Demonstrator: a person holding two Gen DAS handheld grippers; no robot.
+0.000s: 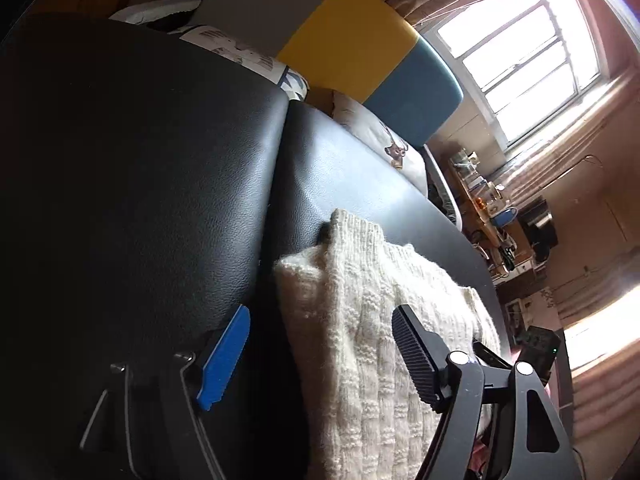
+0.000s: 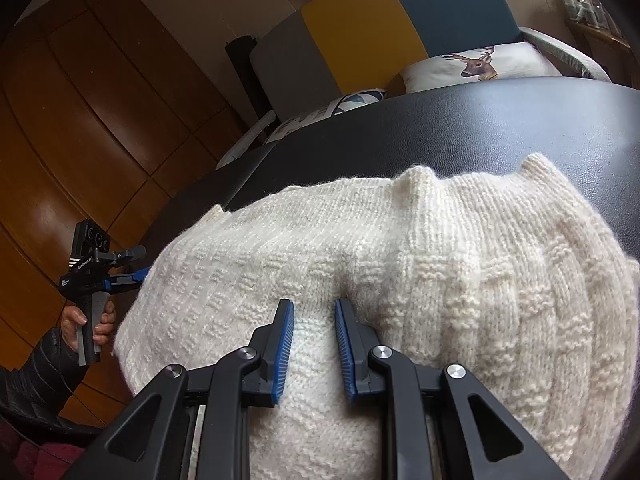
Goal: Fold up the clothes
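Note:
A cream knitted sweater (image 2: 440,264) lies folded on a black leather surface (image 2: 500,128). My right gripper (image 2: 314,344) sits at the sweater's near edge. Its blue pads (image 2: 285,344) are drawn in on a raised ridge of knit, and the fabric puckers at the tips. In the left wrist view the sweater (image 1: 360,304) lies between the widely spread fingers of my left gripper (image 1: 320,356), which is open and holds nothing. The right wrist view shows the left gripper (image 2: 134,266) in a person's hand (image 2: 86,322), at the sweater's left edge.
A grey, yellow and blue sofa back (image 2: 360,24) rises behind the black surface, with a deer cushion (image 2: 476,66) against it. A wooden wardrobe (image 2: 80,120) stands to the left. A bright window (image 1: 516,52) and a cluttered desk (image 1: 492,208) are off to the right.

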